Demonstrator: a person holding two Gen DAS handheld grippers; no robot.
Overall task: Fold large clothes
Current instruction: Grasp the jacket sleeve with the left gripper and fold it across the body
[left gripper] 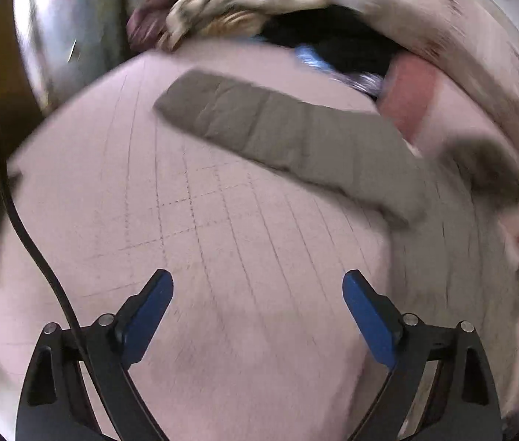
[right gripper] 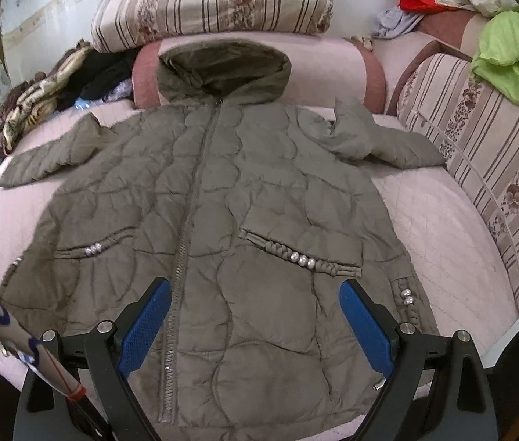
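Observation:
An olive quilted hooded jacket (right gripper: 259,191) lies flat and zipped on a pink bedspread (right gripper: 443,228), hood (right gripper: 222,70) toward the pillows and both sleeves spread out. My right gripper (right gripper: 255,286) hovers open over the jacket's lower front, straddling the zipper and the right pocket, with nothing between its blue pads. The left wrist view is motion-blurred. It shows my left gripper (left gripper: 257,277) open above the bare bedspread (left gripper: 222,239), with one jacket sleeve (left gripper: 288,136) lying diagonally ahead of the fingers and apart from them.
Striped pillows (right gripper: 215,3) stand at the head of the bed and another (right gripper: 479,154) along the right. A green cloth (right gripper: 509,55) and a red cloth (right gripper: 417,0) lie at the back right. A heap of clothes (right gripper: 57,84) sits at the back left. A black cable (left gripper: 20,220) runs along the left.

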